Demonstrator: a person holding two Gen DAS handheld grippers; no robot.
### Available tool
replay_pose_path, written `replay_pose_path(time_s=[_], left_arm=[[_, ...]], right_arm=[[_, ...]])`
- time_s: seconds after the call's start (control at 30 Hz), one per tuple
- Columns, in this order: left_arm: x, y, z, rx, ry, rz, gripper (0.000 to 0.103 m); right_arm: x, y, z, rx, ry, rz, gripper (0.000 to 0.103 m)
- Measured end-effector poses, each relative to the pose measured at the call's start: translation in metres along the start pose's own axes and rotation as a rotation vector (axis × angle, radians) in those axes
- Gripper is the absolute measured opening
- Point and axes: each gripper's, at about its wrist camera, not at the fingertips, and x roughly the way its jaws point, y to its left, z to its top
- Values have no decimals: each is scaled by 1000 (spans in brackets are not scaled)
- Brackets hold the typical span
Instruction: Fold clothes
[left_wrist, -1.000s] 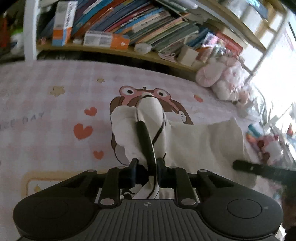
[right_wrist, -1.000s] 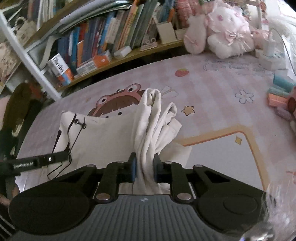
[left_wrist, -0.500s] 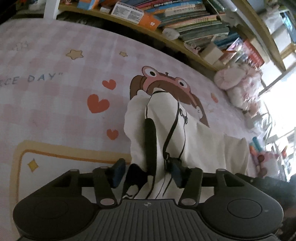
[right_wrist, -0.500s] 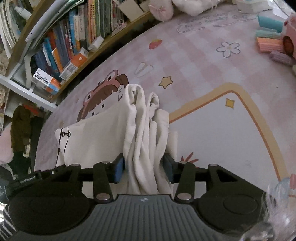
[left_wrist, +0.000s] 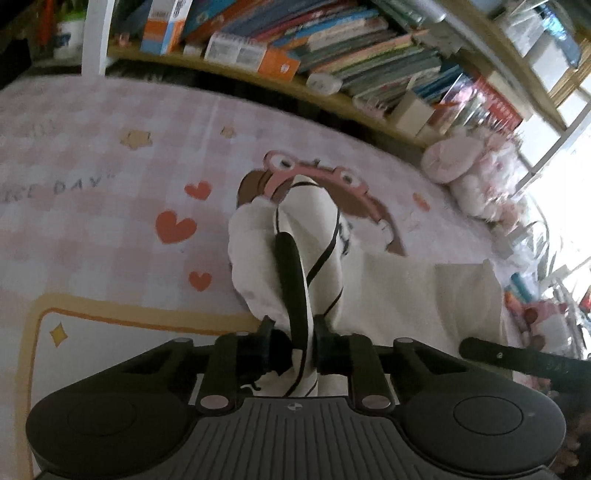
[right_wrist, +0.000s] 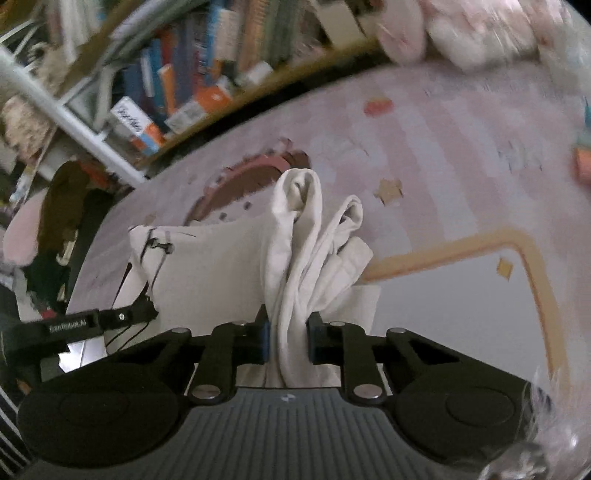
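A: Where does the garment sit relative to the two tools right now?

B: The cream garment (left_wrist: 413, 295) lies on the pink checked mat (left_wrist: 110, 155), stretched sideways between them. The left gripper (left_wrist: 291, 343) has the end with the black band and thin black cord (left_wrist: 325, 258); its jaws are closing, with the bunched cloth pressed between them. The right gripper (right_wrist: 288, 341) is on the opposite end, where the cloth (right_wrist: 303, 258) is gathered into tall folds, and its jaws are also closing with that bunch squeezed between them.

A: So the long axis runs from one hand to the other?

B: Yes, roughly straight across. Each hand is on its own end, so neither has to reach. In each view the other tool's black finger pokes in from the side, close to the flat middle panel.

A: Which way would a fold go?

B: My guess is either one end carried over onto the other or both ends swung together away from the person, toward the cartoon face (left_wrist: 314, 184) printed on the mat.

A: Enough room?

B: Ahead, the mat is bare up to the bookshelf (left_wrist: 332, 55). The right side is tighter: plush toys (left_wrist: 476, 173) and small items crowd that edge.
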Motion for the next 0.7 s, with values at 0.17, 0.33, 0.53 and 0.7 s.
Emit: replay_pose_path(time_s=[0.17, 0.33, 0.53, 0.7], left_arm=[[-18, -17, 7, 12, -47, -18, 17], [-28, -27, 19, 23, -91, -27, 17], [-35, -26, 37, 41, -128, -68, 15], [-36, -16, 56, 41, -155, -88, 15]], right_arm=[[-12, 11, 10, -65, -36, 34, 17], [-21, 20, 20, -82, -69, 72, 16], [-25, 32, 35, -94, -105, 91, 16], [-19, 44, 50, -85, -124, 85, 16]])
